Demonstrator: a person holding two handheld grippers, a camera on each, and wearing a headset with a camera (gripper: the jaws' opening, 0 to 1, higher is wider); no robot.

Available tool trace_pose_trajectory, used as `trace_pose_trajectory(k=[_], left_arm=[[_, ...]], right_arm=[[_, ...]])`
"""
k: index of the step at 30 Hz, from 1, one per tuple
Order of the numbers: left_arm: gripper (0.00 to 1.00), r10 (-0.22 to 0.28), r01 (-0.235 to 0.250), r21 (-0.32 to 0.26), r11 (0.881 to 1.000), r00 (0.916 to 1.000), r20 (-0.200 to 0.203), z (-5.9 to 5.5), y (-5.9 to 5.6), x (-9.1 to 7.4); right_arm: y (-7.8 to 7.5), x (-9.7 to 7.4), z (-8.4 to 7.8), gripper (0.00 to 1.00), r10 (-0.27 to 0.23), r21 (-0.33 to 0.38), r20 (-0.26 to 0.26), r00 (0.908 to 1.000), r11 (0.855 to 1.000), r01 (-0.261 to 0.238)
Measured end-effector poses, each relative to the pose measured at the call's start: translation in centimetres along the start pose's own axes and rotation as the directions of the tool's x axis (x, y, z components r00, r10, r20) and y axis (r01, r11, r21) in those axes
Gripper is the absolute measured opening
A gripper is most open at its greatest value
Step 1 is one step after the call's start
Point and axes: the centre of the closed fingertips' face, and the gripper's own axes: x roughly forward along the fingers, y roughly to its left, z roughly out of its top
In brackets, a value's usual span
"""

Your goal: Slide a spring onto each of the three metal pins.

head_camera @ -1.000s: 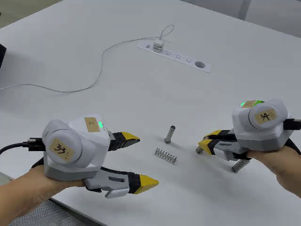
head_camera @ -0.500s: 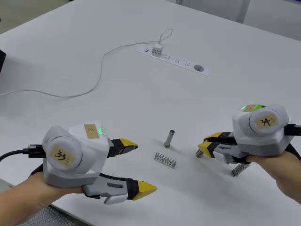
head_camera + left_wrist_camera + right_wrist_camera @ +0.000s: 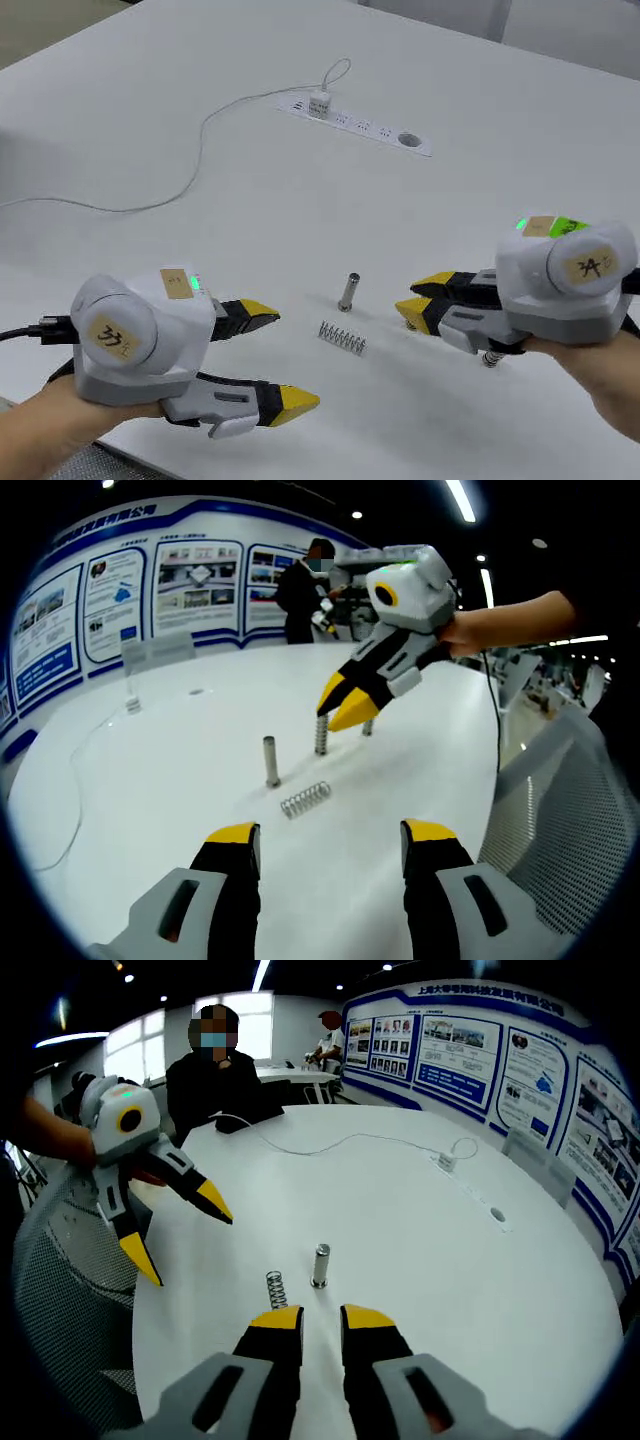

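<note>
"33" on tag atop left gripper; right gripper label prob. "34"; wall posters too blurry.

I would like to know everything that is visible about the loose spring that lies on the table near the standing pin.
The loose spring is a small silvery coil of thin wire, metal by its look, with open turns. It lies on its side on the white table, close to the bare upright pin on the person's side, apart from it and not threaded on. It sits between the left gripper and the right gripper; neither touches it.
</note>
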Motion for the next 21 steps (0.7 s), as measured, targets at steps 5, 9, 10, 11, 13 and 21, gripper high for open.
trace_pose_trajectory(k=[5,9,10,11,13,21], left_arm=[[0.58,0.009,-0.009,-0.007,1.0,1.0,-0.001,-0.1,0.2,0.0],[0.58,0.008,-0.008,-0.013,1.0,0.9999,-0.007,-0.2,0.2,0.0],[0.58,0.008,-0.008,-0.013,1.0,0.9999,-0.01,-0.3,0.2,0.0],[0.58,0.008,-0.008,-0.013,1.0,0.9999,-0.012,-0.3,0.2,0.0],[0.57,0.008,-0.008,-0.014,1.0,0.9999,-0.011,-0.3,0.2,0.0],[0.57,0.007,-0.007,-0.026,1.0,1.0,0.001,-0.1,0.2,-0.1]], right_arm=[[1.6,2.2,-0.7,0.15,0.051,0.045,-0.01,0.9986,0.998,-0.051],[2.4,3.4,-1.2,0.15,0.087,0.05,-0.031,0.9957,0.995,-0.085],[2.5,3.6,-1.3,0.15,0.097,0.052,-0.036,0.9947,0.994,-0.095],[2.7,3.8,-1.4,0.15,0.105,0.053,-0.042,0.9936,0.993,-0.103],[2.9,4.2,-1.7,0.15,0.117,0.045,-0.055,0.9916,0.992,-0.115],[2.9,5.4,-2.2,0.15,0.14,0.024,-0.086,0.9864,0.99,-0.138]])
